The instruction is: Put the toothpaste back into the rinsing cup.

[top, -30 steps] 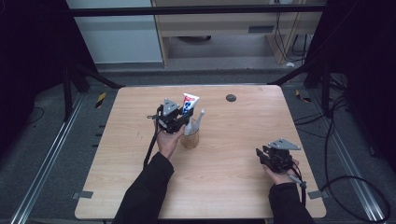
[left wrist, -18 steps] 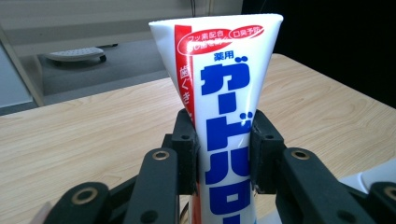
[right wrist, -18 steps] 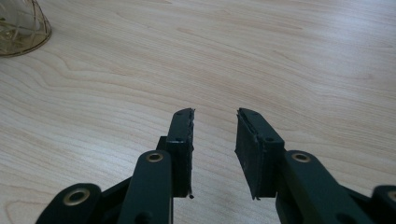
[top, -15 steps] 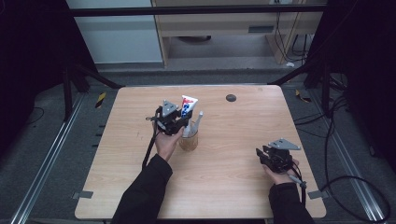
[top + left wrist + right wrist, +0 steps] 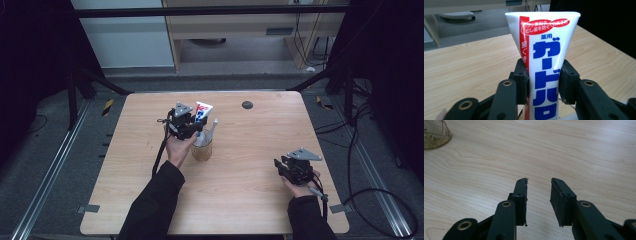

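Item: toothpaste tube [image 5: 544, 62], upright, frame centre, in glass cup [image 5: 202, 150].
Left gripper [image 5: 192, 125]: fingers clamp tube.
Right gripper [image 5: 539, 200]: fingers part-open, empty.
Advice: move tube vertically, sparing cup.

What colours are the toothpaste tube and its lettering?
The toothpaste tube is white with a red stripe and bold blue lettering, clearest in the left gripper view.

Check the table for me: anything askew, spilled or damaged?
Nothing spilled or damaged. The toothpaste tube stands upright, cap end down in the glass cup, with the left gripper at its sides. The right gripper is open over bare table.
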### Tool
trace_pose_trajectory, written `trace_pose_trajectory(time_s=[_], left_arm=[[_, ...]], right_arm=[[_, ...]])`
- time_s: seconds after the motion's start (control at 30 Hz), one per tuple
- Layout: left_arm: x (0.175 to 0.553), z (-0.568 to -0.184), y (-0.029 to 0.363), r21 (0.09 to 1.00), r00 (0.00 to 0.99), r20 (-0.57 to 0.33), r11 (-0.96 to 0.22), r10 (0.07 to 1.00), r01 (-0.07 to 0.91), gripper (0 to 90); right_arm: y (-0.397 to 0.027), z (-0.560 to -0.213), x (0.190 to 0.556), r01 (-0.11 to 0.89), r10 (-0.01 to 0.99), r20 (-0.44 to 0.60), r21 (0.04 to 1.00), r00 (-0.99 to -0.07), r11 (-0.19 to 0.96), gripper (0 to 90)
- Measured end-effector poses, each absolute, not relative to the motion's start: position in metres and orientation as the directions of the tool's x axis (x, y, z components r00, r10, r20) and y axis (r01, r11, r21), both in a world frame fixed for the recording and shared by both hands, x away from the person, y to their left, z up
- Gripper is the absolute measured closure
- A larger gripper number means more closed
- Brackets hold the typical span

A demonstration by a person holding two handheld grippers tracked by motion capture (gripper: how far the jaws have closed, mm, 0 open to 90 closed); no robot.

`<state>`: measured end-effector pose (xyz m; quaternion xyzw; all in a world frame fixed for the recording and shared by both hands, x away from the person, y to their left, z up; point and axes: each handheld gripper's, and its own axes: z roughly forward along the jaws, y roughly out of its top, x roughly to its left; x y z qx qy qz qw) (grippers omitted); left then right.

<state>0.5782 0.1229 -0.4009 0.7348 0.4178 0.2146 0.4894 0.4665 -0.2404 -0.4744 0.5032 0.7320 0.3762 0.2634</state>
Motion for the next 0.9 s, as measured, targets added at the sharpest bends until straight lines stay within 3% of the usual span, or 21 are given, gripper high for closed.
trace_pose_trajectory(time_s=[0.4,0.57,0.7,0.9], left_arm=[[0.556,-0.419,0.132,0.946,0.518,-0.071,-0.107,0.852,0.305,68.8],[0.553,-0.417,0.133,0.939,0.530,-0.057,-0.136,0.846,0.317,67.6],[0.551,-0.416,0.138,0.924,0.542,-0.075,-0.147,0.837,0.354,63.2],[0.542,-0.417,0.146,0.883,0.564,-0.009,-0.258,0.826,0.392,52.5]], right_arm=[[-0.241,-0.474,0.466,0.537,0.937,-0.011,0.817,-0.350,0.211,66.7],[-0.240,-0.474,0.466,0.537,0.936,-0.010,0.817,-0.352,0.211,66.6],[-0.241,-0.473,0.466,0.537,0.937,-0.009,0.817,-0.351,0.209,66.4],[-0.241,-0.473,0.465,0.534,0.937,-0.008,0.820,-0.349,0.206,66.2]])
